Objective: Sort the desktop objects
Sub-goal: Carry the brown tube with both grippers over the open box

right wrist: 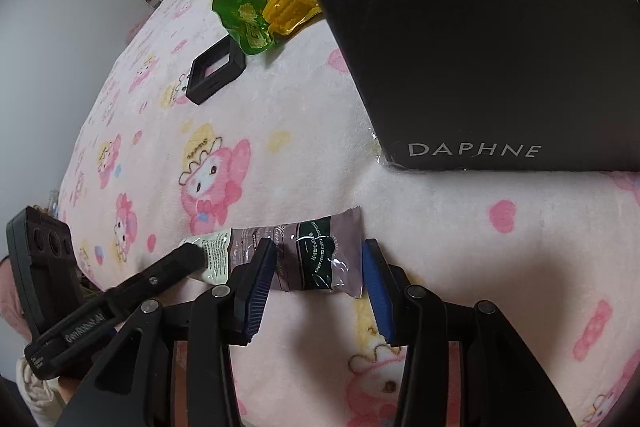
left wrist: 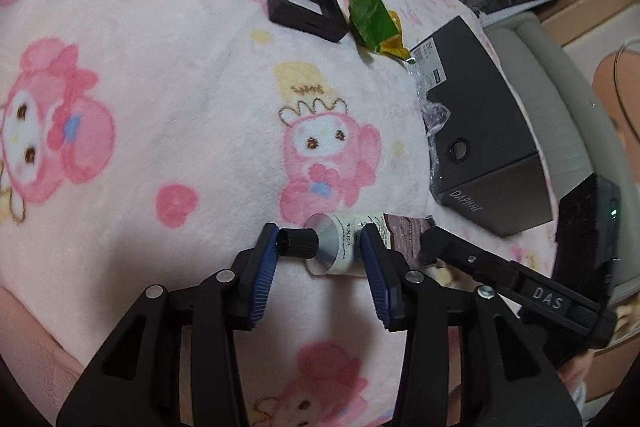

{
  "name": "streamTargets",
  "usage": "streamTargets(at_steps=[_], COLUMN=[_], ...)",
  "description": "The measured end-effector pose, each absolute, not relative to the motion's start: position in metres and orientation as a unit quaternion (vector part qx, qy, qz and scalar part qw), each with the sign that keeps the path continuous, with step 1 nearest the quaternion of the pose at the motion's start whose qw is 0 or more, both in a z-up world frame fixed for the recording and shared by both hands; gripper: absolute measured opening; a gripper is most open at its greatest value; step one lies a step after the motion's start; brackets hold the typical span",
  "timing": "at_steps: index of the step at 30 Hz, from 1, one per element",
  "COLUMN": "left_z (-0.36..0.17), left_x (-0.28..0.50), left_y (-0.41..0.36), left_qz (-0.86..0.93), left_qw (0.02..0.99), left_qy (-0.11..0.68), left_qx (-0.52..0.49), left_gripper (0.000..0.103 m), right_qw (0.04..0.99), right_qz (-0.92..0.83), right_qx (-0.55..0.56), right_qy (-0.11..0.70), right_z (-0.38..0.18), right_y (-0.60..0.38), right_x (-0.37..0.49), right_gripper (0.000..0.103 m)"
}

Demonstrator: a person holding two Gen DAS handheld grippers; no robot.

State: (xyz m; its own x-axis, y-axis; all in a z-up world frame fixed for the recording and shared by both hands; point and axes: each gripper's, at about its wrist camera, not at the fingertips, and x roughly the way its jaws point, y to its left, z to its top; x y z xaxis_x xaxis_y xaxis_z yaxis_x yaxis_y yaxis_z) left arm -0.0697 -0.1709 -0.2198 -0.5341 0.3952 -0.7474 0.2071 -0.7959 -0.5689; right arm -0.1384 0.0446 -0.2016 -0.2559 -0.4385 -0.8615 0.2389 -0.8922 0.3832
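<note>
Blue-padded fingers of my left gripper (left wrist: 318, 253) straddle the cap end of the hand cream tube (left wrist: 340, 245): the left pad sits at the black cap, the right pad against the silver shoulder. No earlier picture is given, and I cannot tell whether the pads truly press the tube or only bracket it. My right gripper (right wrist: 316, 269) is spread around the tube's other end (right wrist: 316, 255), the crimped purple and green tail, with the left pad touching the foil and the right pad just clear of it. The tube lies flat, left to right, on a pink blanket (left wrist: 160, 107) printed with cartoon rabbits, at the near edge of both views.

Just right of it and further back stands a dark box (right wrist: 472, 67) lettered DAPHNE, open at the top. Far off on the blanket lie a black square frame (left wrist: 304, 5) and, beside it, a green and yellow wrapper (left wrist: 370, 15).
</note>
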Motion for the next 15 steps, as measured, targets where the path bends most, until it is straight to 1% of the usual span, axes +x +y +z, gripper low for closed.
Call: streamTargets(at_steps=[6,10,15], left_z=[-0.204,-0.177,-0.13], left_x=[-0.061,-0.054,-0.069], left_y=[-0.169,-0.163,-0.142], left_qz=[0.825,0.836,0.852], left_qw=[0.079,0.088,0.115], left_qy=[-0.324,-0.327,-0.304], left_qx=[-0.457,-0.432,-0.41], left_gripper=[0.042,0.042,0.041], right_qw=[0.216,0.224,0.227], right_qz=[-0.79,-0.807,-0.831], right_qx=[0.565,0.538,0.496], right_qy=[-0.098,-0.097,-0.109], right_z=[-0.183,-0.153,-0.108], right_y=[0.053,0.059,0.08], right_x=[-0.133,-0.128,-0.128], right_gripper=[0.041,0.041,0.041])
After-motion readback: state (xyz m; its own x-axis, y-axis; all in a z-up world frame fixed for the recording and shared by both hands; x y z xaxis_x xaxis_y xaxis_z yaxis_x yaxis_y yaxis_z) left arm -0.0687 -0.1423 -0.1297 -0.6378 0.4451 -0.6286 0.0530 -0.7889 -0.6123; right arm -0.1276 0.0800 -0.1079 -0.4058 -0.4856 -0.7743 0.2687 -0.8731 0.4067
